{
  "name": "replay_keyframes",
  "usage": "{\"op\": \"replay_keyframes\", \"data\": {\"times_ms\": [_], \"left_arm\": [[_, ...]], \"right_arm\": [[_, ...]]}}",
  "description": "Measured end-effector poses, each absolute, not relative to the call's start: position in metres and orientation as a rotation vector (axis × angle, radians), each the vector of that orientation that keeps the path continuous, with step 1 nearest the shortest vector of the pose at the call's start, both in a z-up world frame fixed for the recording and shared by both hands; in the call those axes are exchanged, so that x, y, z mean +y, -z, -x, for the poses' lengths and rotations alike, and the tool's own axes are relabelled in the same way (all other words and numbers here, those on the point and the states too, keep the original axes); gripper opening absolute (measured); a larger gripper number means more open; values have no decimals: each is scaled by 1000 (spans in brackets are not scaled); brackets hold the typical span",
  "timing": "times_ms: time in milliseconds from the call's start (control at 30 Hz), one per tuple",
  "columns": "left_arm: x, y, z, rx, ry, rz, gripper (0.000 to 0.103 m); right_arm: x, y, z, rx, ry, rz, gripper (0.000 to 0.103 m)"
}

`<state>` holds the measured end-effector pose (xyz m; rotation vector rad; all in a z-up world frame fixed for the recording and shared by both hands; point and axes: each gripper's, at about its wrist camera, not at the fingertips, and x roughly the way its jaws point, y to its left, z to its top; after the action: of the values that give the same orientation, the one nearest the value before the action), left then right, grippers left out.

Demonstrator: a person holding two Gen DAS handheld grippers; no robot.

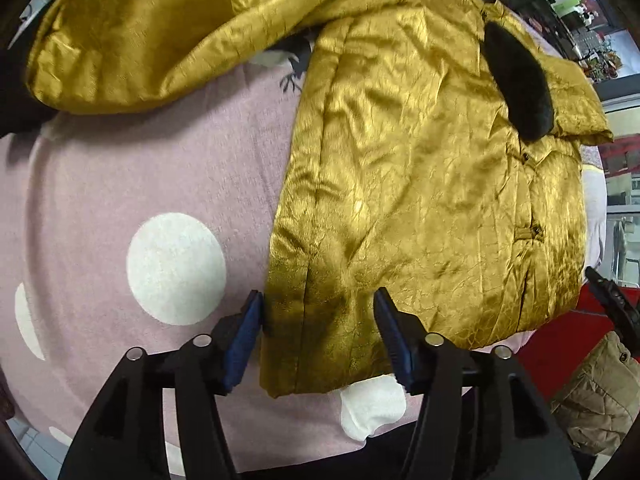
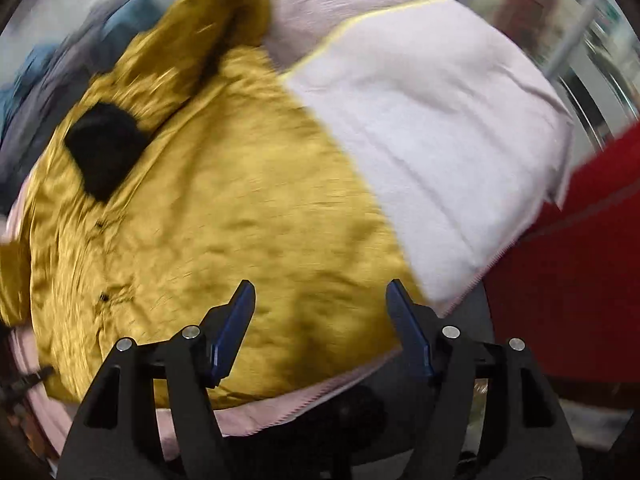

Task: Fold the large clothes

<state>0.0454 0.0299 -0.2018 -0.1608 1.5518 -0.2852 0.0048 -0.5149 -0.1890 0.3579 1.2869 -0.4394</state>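
While your left gripper [image 1: 320, 336] is pointing down with its jaws standing apart, the bottom corner of the gold jacket [image 1: 420, 200] is lying between the blue pads [image 1: 240, 344], and neither pad is pressing on it. Beyond those fingertips the jacket is spreading flat over the pink spotted blanket [image 1: 120, 184], with one sleeve [image 1: 140, 40] stretching across farther out to the left and a black fur patch [image 1: 516, 80] sitting far ahead to the right. Your right gripper [image 2: 320, 328] is also standing wide and gripping nothing, hovering over the jacket's hem [image 2: 280, 360]; this view is blurred. Just right of its fingers a pale quilted cover [image 2: 440, 140] is showing, and red fabric [image 2: 580, 260] is lying beyond that.
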Motion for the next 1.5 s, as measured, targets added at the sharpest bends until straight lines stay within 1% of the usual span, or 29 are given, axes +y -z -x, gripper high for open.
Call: {"op": "replay_keyframes", "data": {"times_ms": [33,133,300,400,467,533,633,733,833,900,1133,1333,1500], "left_arm": [[32,199,-46,1540,277,161,61],[32,191,-46,1501,241,135,63],[21,182,-47,1461,259,82,68],[-8,187,-47,1457,337,27,73],[-27,191,-46,1458,387,-19,77],[-44,195,-46,1458,436,-73,82],[-70,210,-48,1496,514,-117,83],[-84,236,-49,1564,505,-141,89],[-87,246,-48,1556,504,-140,97],[-89,249,-46,1548,496,-150,97],[-111,257,-32,1518,469,-332,97],[-112,258,-38,1548,439,-259,97],[-100,257,-46,1554,419,-191,97]], "right_arm": [[-507,194,-10,1311,411,-335,72],[-482,215,-27,1382,353,-286,75],[-472,246,-42,1504,355,-198,80],[-472,258,-47,1542,358,-171,87],[-473,262,-51,1556,372,-149,94],[-475,266,-55,1573,377,-138,97],[-485,270,-60,1587,363,-154,97],[-496,276,-61,1595,344,-178,97],[-510,278,-57,1602,332,-187,97],[-519,281,-61,1612,328,-193,97],[-544,298,-103,1729,325,-230,98],[-560,312,-147,1784,338,-233,99],[-561,323,-162,1789,340,-225,99]]}}
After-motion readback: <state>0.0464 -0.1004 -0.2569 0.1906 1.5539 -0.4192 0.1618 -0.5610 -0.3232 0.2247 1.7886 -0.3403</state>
